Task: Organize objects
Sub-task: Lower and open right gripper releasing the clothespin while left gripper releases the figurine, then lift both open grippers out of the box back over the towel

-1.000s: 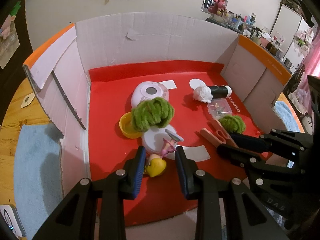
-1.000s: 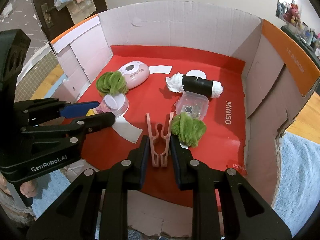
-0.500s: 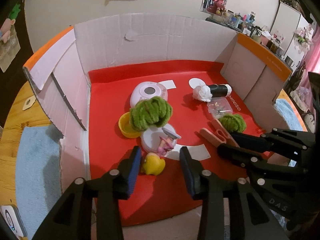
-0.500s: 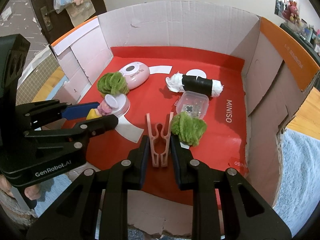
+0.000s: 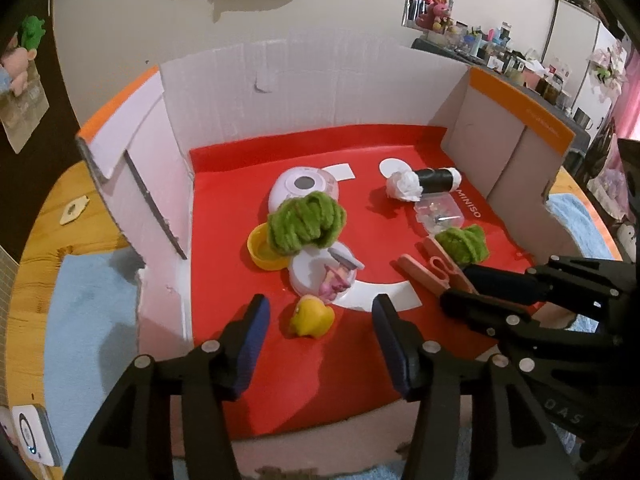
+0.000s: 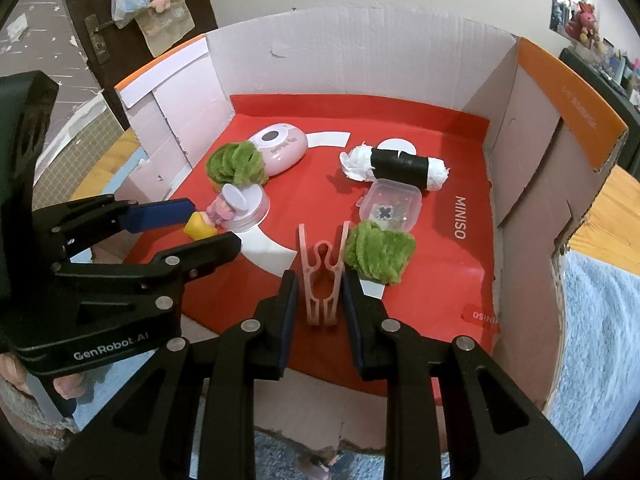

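Two green pompoms and one yellow toy are seen in the box.
The left gripper is held open around the toy; one pink clip is seemingly gripped by the right gripper.

"MINISO" is printed in white on the red mat near its right edge; "GenRobot.AI" marks the left tongs.

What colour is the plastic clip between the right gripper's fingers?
The plastic clip is pale pink, seen best in the right wrist view.
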A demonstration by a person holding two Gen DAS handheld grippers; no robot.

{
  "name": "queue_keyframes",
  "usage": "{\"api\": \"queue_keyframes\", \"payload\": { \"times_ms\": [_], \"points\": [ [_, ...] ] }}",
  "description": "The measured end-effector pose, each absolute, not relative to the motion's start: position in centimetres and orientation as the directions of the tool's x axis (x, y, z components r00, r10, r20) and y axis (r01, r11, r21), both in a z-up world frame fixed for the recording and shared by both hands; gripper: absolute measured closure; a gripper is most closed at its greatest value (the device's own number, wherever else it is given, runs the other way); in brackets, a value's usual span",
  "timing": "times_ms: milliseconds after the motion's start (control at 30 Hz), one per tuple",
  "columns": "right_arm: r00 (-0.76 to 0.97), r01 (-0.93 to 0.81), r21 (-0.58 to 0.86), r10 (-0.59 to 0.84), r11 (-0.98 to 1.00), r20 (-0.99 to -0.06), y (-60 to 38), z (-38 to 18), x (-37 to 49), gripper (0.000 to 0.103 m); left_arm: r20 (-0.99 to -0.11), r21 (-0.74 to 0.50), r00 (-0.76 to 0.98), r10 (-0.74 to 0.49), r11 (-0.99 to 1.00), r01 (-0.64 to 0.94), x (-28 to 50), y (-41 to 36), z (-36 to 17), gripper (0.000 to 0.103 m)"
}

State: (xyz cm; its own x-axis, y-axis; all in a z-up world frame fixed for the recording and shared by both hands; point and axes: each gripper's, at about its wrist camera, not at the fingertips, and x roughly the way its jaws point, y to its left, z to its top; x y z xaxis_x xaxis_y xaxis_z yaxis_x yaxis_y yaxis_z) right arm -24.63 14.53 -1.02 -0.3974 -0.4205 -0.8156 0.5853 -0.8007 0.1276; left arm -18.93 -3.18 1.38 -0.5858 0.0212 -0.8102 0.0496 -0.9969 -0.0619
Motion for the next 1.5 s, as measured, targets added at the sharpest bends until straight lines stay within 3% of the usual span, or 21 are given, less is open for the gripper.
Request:
{"api": "queue_keyframes", "payload": {
  "times_ms": [133, 400, 500, 567, 600, 833, 1067, 1500],
  "points": [
    [-0.399, 0.583, 0.135, -0.427, -0.801, -0.811, 14.5, -0.9, -24.4, 0.081, -0.795, -0.043, -0.606, 0.000, -0.997, 0.056, -18.3, -3.1, 2.1, 0.041],
    [-0.407, 0.580, 0.142, -0.436, -0.802, -0.803, 14.4, -0.8, -23.9, 0.080, -0.785, -0.051, -0.619, -0.004, -0.996, 0.071, -17.1, -3.5, 2.6, 0.041],
    [-0.406, 0.584, 0.146, -0.444, -0.798, -0.799, 14.3, -0.7, -23.7, 0.069, -0.781, -0.052, -0.624, -0.009, -0.996, 0.079, -16.6, -3.6, 2.8, 0.039],
    [-0.423, 0.578, 0.128, -0.430, -0.806, -0.798, 14.3, -0.5, -23.5, 0.054, -0.776, -0.051, -0.631, -0.016, -0.995, 0.089, -16.3, -3.9, 3.0, 0.038],
    [-0.428, 0.578, 0.126, -0.431, -0.806, -0.794, 14.3, -0.4, -23.4, 0.053, -0.775, -0.057, -0.631, -0.013, -0.994, 0.091, -16.2, -4.0, 3.1, 0.037],
    [-0.425, 0.586, 0.131, -0.440, -0.800, -0.791, 14.5, -0.2, -22.9, 0.051, -0.768, -0.041, -0.639, -0.037, -0.993, 0.107, -15.5, -4.0, 3.3, 0.033],
    [-0.436, 0.587, 0.133, -0.450, -0.799, -0.779, 14.6, 0.4, -22.1, 0.040, -0.764, -0.031, -0.643, -0.059, -0.991, 0.127, -14.7, -4.3, 3.3, 0.026],
    [-0.472, 0.570, 0.121, -0.444, -0.813, -0.761, 14.6, 1.2, -20.4, 0.034, -0.751, -0.052, -0.659, -0.043, -0.991, 0.124, -13.1, -4.6, 3.8, 0.025]
  ]
}}
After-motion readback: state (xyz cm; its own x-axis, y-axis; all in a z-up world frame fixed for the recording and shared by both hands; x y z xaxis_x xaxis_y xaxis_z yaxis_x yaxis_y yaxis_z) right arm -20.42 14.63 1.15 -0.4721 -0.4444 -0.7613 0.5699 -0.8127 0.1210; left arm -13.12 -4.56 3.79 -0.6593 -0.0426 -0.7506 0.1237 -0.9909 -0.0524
